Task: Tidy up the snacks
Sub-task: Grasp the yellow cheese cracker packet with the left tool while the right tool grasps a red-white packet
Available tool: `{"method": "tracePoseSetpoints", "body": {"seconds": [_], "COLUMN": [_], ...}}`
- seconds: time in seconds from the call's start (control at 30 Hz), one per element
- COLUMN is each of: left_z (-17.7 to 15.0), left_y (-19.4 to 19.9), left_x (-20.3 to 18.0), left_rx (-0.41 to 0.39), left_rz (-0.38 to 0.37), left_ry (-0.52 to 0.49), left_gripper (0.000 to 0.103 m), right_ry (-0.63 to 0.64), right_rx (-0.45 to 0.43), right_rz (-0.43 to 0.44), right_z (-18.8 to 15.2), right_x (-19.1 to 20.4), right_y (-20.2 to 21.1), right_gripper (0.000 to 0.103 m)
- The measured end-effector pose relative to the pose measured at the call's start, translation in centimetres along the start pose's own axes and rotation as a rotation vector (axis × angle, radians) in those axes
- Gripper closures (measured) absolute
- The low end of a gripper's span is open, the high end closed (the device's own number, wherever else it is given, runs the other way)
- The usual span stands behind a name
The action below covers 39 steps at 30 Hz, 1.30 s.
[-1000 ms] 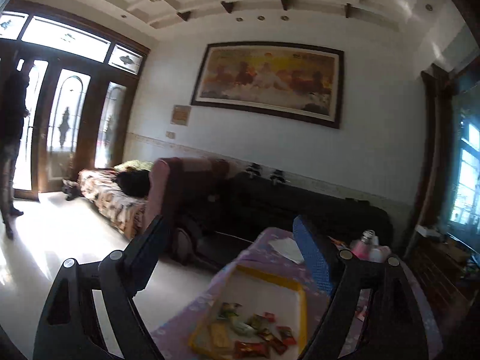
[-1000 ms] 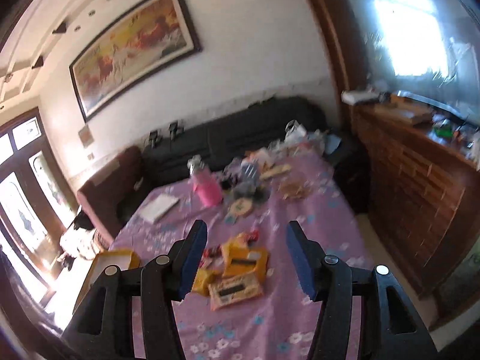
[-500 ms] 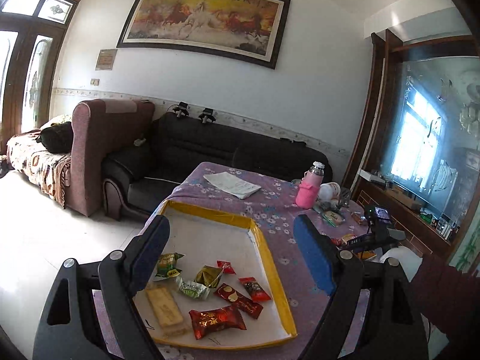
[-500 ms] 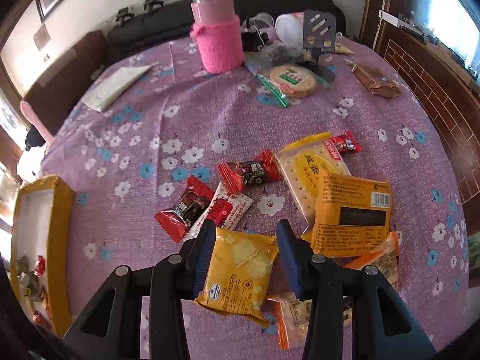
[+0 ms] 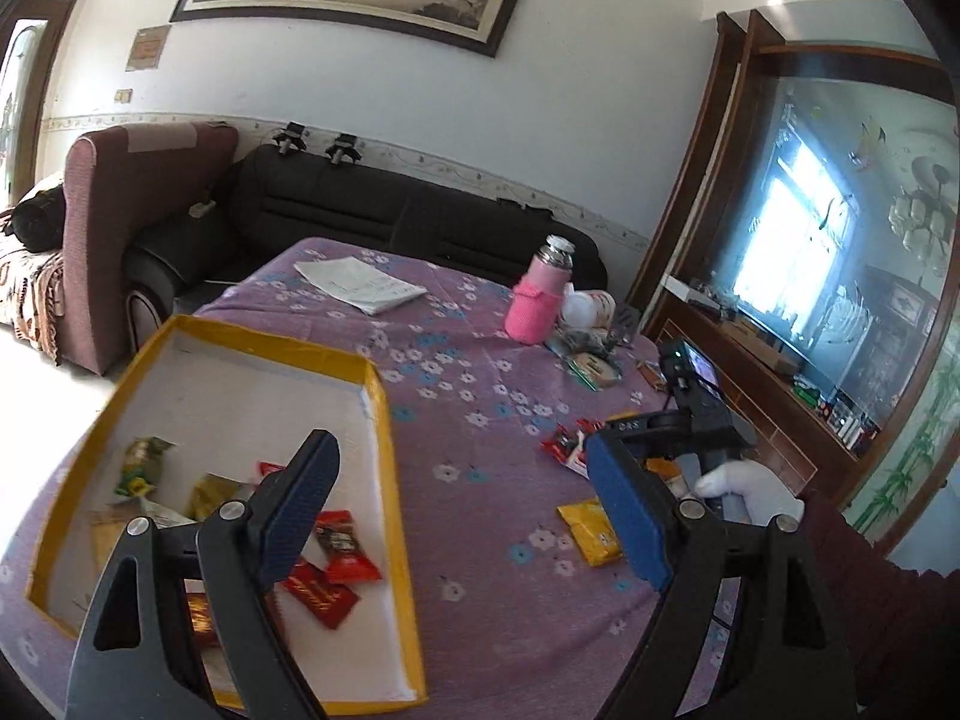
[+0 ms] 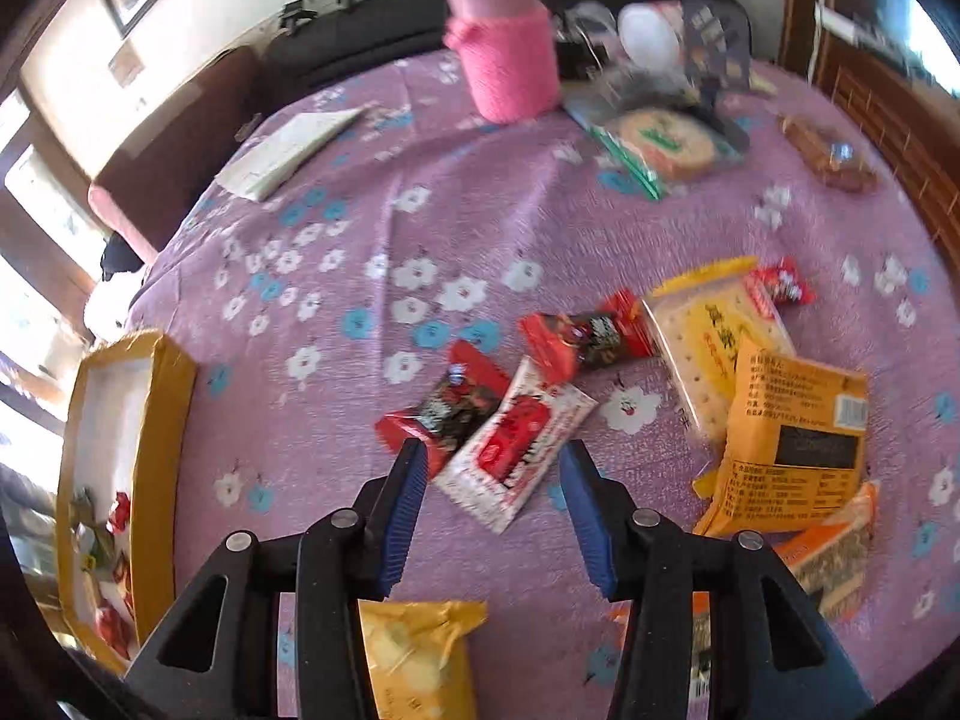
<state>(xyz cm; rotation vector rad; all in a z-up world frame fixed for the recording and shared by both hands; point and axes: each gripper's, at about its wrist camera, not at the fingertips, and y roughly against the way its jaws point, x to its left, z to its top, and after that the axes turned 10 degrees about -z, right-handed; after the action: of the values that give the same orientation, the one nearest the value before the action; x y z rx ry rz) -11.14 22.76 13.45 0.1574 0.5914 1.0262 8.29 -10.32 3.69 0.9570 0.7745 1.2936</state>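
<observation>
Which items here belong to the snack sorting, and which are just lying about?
Job: yellow tray, white-and-red packet, orange packet, cracker pack, right gripper, open.

Lying about: pink bottle, papers, sofa.

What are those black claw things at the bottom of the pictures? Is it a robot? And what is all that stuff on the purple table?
It is not a robot. A person holds a tool in each hand, and each tool has a small camera looking out between its two fingers. One picture comes from the left hand-held gripper, the other from the right hand-held gripper. Both are open and hold nothing.

The left view shows a yellow box on the flowery purple tablecloth, with a few wrapped snacks already inside. The right view looks down on loose snacks: a white and red packet just ahead of the fingers, red candies and orange cracker bags. Farther back stands a pink bottle.

In the left view you can also see the person's white-gloved hand holding the other tool.
</observation>
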Motion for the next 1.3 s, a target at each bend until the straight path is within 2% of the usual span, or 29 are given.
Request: {"method": "tracePoseSetpoints", "body": {"seconds": [0.1, 0.13, 0.17, 0.23, 0.27, 0.33, 0.4, 0.5, 0.63, 0.83, 0.9, 0.97, 1.03, 1.07, 1.17, 1.3], "left_z": [-0.9, -1.2, -1.6, -2.4, -2.8, -3.5, -4.2, -4.9, -6.1, -7.9, -8.5, -8.5, -8.2, -8.0, -7.4, -5.0], "left_y": [-4.2, -5.4, -6.6, -9.0, -9.9, -11.6, -13.4, -15.6, -19.3, -23.4, -24.0, -24.1, -23.8, -23.5, -22.2, -17.0], "left_x": [-2.4, -3.2, -3.9, -5.0, -5.3, -6.1, -6.8, -7.8, -9.3, -11.6, -11.9, -12.1, -11.7, -11.4, -10.7, -8.9], "left_rx": [0.078, 0.105, 0.135, 0.196, 0.222, 0.273, 0.328, 0.389, 0.460, 0.527, 0.530, 0.515, 0.509, 0.502, 0.475, 0.374], "left_rz": [-0.045, -0.041, -0.035, -0.029, -0.025, -0.017, -0.006, -0.029, 0.001, 0.053, 0.070, 0.099, 0.080, 0.070, 0.062, 0.047], "left_ry": [0.011, 0.003, -0.008, -0.023, -0.024, -0.033, -0.040, -0.031, -0.074, -0.179, -0.191, -0.213, -0.170, -0.142, -0.109, -0.040], "left_gripper": [0.018, 0.018, 0.018, 0.018, 0.018, 0.018, 0.018, 0.018, 0.018, 0.019, 0.028, 0.052, 0.055, 0.060, 0.059, 0.059], "right_ry": [0.016, 0.015, 0.016, 0.040, 0.067, 0.115, 0.098, 0.048, 0.017, -0.056, -0.062, -0.051, -0.037, -0.032, -0.025, -0.005], "right_rx": [-0.014, -0.007, -0.039, -0.060, -0.076, -0.099, -0.099, -0.156, -0.220, -0.233, -0.220, -0.227, -0.238, -0.244, -0.266, -0.301], "right_rz": [-0.027, -0.028, -0.031, -0.050, -0.060, -0.059, 0.006, 0.082, 0.146, 0.254, 0.285, 0.299, 0.308, 0.314, 0.338, 0.378], "right_z": [0.7, 0.8, 1.0, 1.1, 1.0, 0.4, 0.0, -1.3, -3.5, -4.1, -4.0, -4.1, -4.3, -4.5, -4.8, -5.2], "right_x": [-0.3, -0.4, -0.5, -0.2, 0.0, 0.3, -0.6, -2.7, -5.2, -7.7, -7.9, -7.7, -7.4, -7.3, -7.1, -6.6], "right_y": [-1.9, -2.6, -2.6, -3.0, -3.0, -2.6, -1.9, 0.8, 3.7, 3.4, 3.3, 3.5, 3.7, 3.8, 4.1, 4.8], "right_gripper": [0.055, 0.054, 0.054, 0.059, 0.074, 0.076, 0.081, 0.081, 0.081, 0.081, 0.081, 0.081, 0.081, 0.081, 0.081, 0.081]}}
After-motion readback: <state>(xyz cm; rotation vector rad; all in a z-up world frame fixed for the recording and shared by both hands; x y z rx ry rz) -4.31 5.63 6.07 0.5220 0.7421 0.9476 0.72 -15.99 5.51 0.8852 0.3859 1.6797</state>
